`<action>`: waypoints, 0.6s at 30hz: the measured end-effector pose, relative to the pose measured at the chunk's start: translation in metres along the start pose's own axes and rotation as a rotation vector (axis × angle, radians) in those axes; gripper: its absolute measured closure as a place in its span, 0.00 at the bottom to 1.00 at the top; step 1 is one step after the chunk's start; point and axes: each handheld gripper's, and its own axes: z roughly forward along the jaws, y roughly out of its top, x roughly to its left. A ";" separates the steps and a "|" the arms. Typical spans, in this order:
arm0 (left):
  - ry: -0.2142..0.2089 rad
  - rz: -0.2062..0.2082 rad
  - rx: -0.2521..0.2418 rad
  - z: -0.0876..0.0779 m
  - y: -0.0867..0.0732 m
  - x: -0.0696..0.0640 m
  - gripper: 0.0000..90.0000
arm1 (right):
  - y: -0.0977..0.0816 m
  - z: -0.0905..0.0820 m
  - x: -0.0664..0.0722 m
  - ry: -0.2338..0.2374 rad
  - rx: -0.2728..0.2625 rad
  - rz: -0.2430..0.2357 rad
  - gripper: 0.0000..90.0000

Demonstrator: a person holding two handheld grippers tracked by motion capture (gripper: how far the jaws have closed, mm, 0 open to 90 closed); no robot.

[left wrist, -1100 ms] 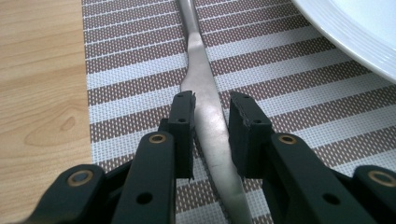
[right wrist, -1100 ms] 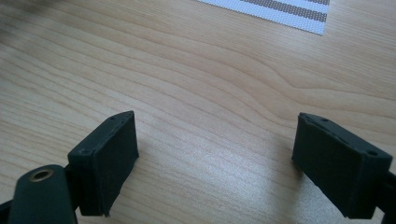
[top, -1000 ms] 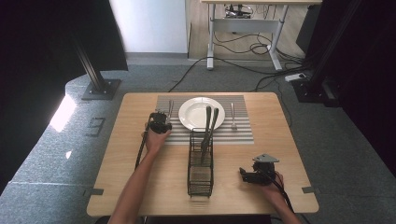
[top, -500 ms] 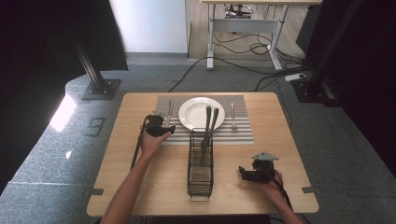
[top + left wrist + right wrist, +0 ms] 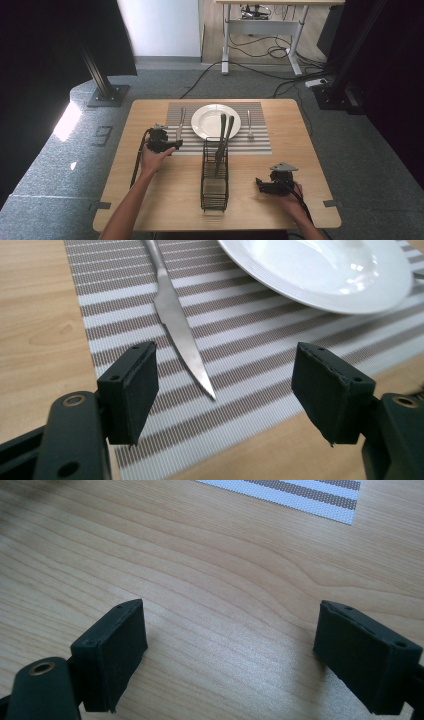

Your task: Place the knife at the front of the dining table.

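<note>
**Left hand-held gripper open over knife, right one open on bare desk**

Left hand-held gripper (image 5: 173,144) (image 5: 225,385): open, its jaws have just been opening and the pads press on nothing. Knife (image 5: 175,320) (image 5: 180,123) lies flat on the striped mat (image 5: 250,340) just ahead of this gripper. The blade tip points back into the gap between the 2 jaws and is clear of both pads. Plate (image 5: 310,290) sits ahead and to the right of the gripper, beside the knife and not touching it.

Right hand-held gripper (image 5: 260,184) (image 5: 230,645): jaws apart, nothing between them, low over bare desk (image 5: 225,570), mat corner far ahead. Wire rack (image 5: 215,175) with 2 utensils stands between the 2 grippers. Fork (image 5: 249,124) lies on the mat beyond the right gripper.
</note>
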 end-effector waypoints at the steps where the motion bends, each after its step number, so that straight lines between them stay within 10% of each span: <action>1: -0.008 -0.001 -0.002 -0.003 -0.002 -0.001 0.30 | 0.000 0.000 0.000 0.000 0.000 0.000 0.15; 18: -0.106 0.088 -0.056 -0.070 -0.043 -0.041 0.30 | 0.000 0.000 0.000 -0.004 -0.001 0.005 0.15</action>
